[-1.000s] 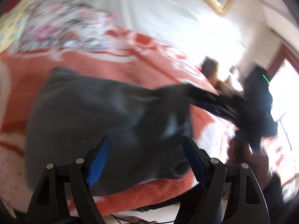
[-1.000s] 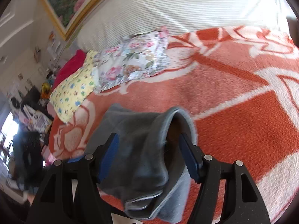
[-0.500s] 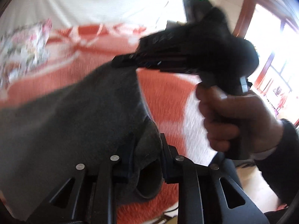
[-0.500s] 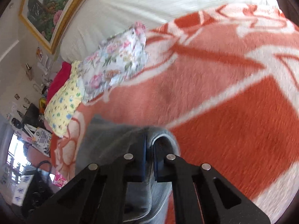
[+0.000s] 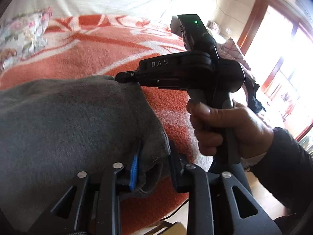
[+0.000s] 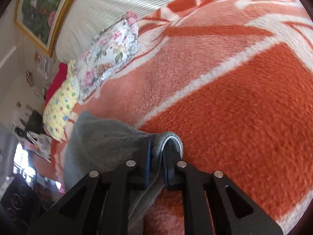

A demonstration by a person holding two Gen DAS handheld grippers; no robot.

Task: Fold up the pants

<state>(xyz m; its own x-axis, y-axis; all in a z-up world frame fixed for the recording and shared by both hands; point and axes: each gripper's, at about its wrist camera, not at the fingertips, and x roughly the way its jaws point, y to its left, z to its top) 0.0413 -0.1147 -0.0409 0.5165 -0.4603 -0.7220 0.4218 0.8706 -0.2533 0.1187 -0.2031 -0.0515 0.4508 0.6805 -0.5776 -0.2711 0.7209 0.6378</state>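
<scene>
Grey fleece pants (image 5: 74,121) lie on an orange and white blanket (image 5: 101,47) on a bed. My left gripper (image 5: 154,152) is shut on a bunched edge of the pants near the bed's front edge. My right gripper (image 6: 156,152) is shut on another edge of the pants (image 6: 105,137), with a grey hem curling over its right finger. In the left wrist view the right gripper (image 5: 125,76) shows from the side, held by a hand (image 5: 225,129), its tip at the far corner of the pants.
A floral pillow (image 6: 109,51) and a yellow patterned pillow (image 6: 60,105) lie at the bed's far left. A white striped sheet (image 6: 121,4) covers the head of the bed. A framed picture (image 6: 39,13) hangs on the wall. Windows (image 5: 289,58) stand to the right.
Both grippers went from open around the pants to shut on the fabric. The left gripper swung right, bringing the right gripper and hand close into its view.
</scene>
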